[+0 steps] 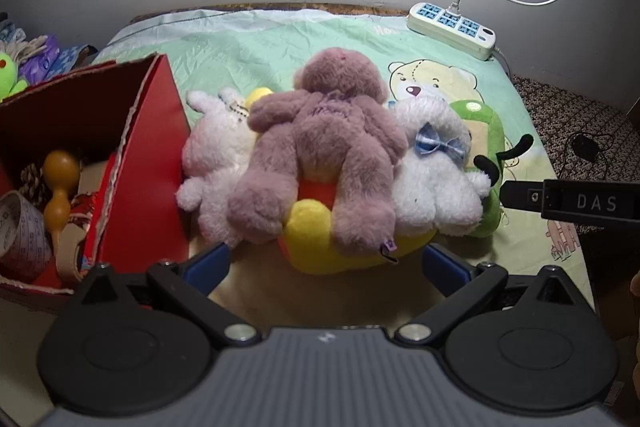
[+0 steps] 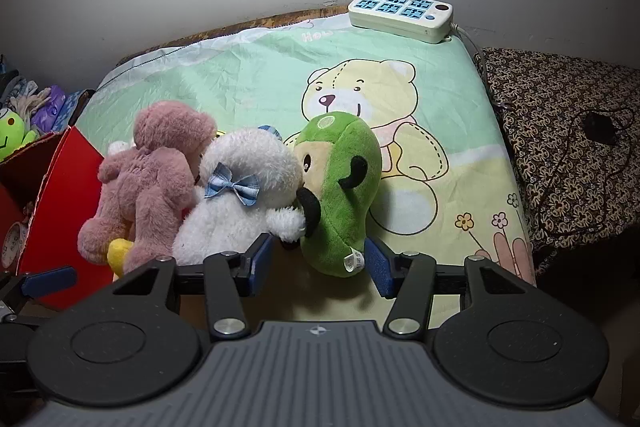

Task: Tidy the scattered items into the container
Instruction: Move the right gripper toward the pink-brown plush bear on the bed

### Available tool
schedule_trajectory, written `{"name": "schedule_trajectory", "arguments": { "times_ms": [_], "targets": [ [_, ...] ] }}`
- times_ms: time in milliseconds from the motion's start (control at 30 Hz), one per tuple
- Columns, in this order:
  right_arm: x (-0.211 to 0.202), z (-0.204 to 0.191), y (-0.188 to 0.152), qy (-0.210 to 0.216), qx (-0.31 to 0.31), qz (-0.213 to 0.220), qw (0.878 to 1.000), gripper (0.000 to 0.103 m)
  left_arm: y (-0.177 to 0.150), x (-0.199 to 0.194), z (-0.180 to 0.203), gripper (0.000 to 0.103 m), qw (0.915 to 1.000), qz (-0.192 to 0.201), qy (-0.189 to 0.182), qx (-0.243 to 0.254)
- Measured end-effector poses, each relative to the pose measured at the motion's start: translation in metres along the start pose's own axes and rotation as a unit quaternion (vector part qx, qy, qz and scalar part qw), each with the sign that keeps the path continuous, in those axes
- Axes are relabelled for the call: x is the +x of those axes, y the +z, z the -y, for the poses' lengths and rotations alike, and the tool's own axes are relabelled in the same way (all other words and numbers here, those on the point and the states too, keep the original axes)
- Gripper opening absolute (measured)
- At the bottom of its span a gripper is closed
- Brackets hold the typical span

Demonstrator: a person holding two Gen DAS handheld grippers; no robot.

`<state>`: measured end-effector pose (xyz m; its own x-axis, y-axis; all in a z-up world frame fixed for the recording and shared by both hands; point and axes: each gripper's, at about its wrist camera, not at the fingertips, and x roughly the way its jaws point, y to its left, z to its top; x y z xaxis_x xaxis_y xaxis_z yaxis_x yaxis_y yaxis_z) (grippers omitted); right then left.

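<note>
The mauve bear (image 1: 320,147) and white bear (image 2: 240,195) are fluffy plush; the green toy (image 2: 340,195) is short-pile cloth. The red box (image 1: 132,163) is matt cardboard with torn edges. The power strip (image 2: 400,15) is smooth plastic; the bedsheet (image 2: 240,75) is creased printed cloth.

1. I see a dusty pink plush bear (image 1: 320,143), and a white plush (image 2: 240,195) with a light blue checked bow (image 2: 232,187).
2. The green plush (image 2: 340,187) has a beige face and black parts.
3. Under them is a yellow plush (image 1: 320,239) with an orange patch.
4. The box (image 1: 148,163) is red.
5. The sheet (image 2: 240,75) is mint green, printed with a yellow cartoon bear.
6. The power strip (image 2: 400,13) is cream with blue sockets.
7. My fingers (image 2: 260,263) have blue pads.
</note>
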<state>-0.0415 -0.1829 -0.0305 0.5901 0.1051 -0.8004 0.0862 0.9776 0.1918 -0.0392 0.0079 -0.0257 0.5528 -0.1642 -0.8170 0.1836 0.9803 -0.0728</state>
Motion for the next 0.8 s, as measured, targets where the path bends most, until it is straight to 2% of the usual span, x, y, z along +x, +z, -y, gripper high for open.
{"name": "schedule_trajectory", "arguments": {
  "times_ms": [133, 200, 300, 367, 500, 533, 633, 800],
  "targets": [
    [0.003, 0.013, 0.004, -0.010, 0.011, 0.004, 1.000, 0.052, 0.009, -0.008, -0.001, 0.102, 0.9990, 0.030, -0.033, 0.003],
    [0.005, 0.022, 0.006, -0.012, 0.026, 0.003, 1.000, 0.052, 0.014, -0.010, 0.003, 0.102, 0.9985, 0.042, -0.028, 0.020],
    [0.004, 0.027, 0.010, 0.016, 0.039, 0.008, 0.999, 0.052, 0.022, -0.009, 0.002, 0.102, 0.9975, 0.064, -0.001, 0.029],
    [0.002, 0.020, 0.014, 0.031, 0.030, 0.018, 0.999, 0.052, 0.033, -0.007, -0.007, 0.102, 0.9976, 0.065, -0.011, 0.020],
    [0.008, 0.006, 0.025, 0.093, 0.035, 0.015, 0.995, 0.052, 0.045, 0.001, -0.016, 0.101, 0.9971, 0.070, -0.025, 0.016],
    [0.010, 0.002, 0.028, 0.104, 0.032, 0.017, 0.994, 0.052, 0.046, 0.004, -0.016, 0.101, 0.9971, 0.066, -0.032, 0.018],
    [0.015, -0.015, 0.036, 0.132, 0.010, 0.022, 0.991, 0.052, 0.040, 0.011, -0.017, 0.089, 0.9965, 0.053, -0.059, 0.027],
    [0.035, -0.030, 0.047, 0.184, -0.006, -0.005, 0.983, 0.052, 0.034, 0.021, -0.025, 0.088, 0.9964, 0.051, -0.060, 0.030]
  ]
}}
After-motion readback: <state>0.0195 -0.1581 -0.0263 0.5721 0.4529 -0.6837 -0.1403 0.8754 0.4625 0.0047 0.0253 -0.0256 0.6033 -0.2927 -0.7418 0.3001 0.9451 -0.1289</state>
